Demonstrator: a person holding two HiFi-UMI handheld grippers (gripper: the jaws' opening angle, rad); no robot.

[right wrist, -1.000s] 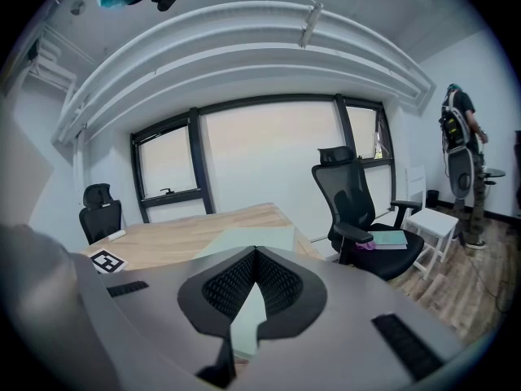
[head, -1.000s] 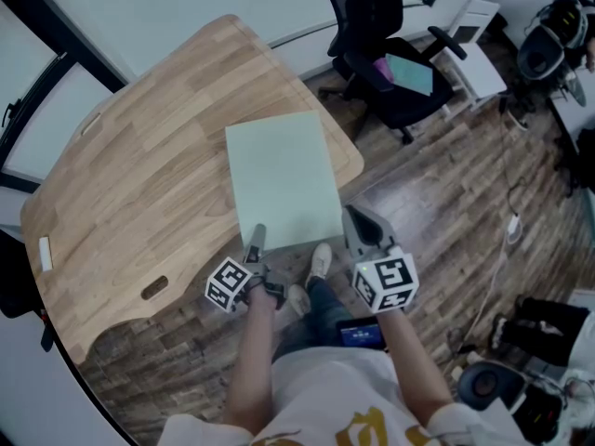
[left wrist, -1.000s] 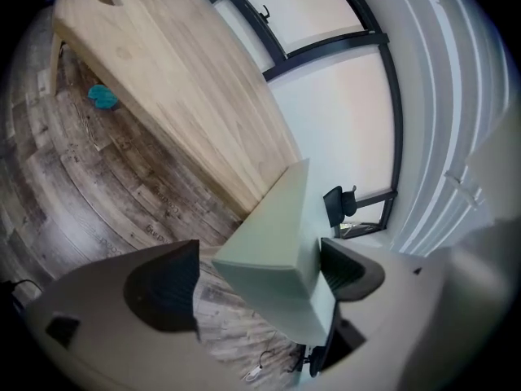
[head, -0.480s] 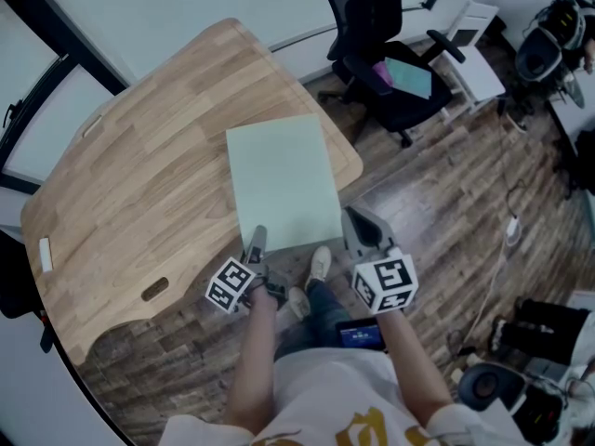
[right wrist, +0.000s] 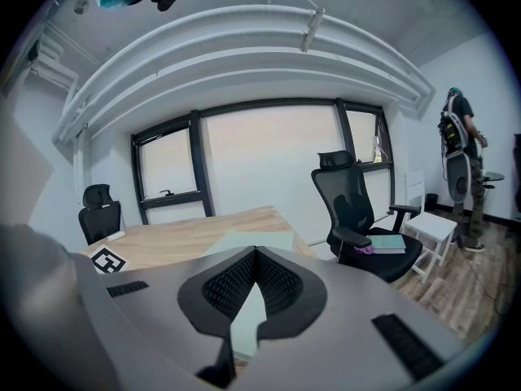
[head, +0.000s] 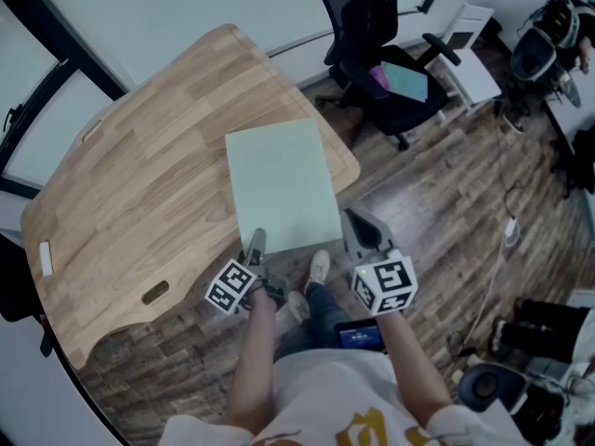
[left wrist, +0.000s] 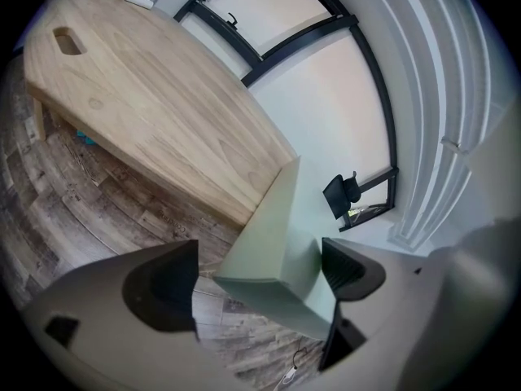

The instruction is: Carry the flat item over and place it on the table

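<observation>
Now, pale-green sheet (head: 282, 184) in right tool (head: 351, 219)

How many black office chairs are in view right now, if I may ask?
2. One black office chair stands right of the wooden table; another stands at its left, by the window. Others may be hidden.

A black office chair (head: 376, 40) stands on the wood-plank floor (head: 446, 203), a teal book (head: 406, 79) lying on its seat. A small white side table (head: 469, 59) stands just beside it.
</observation>
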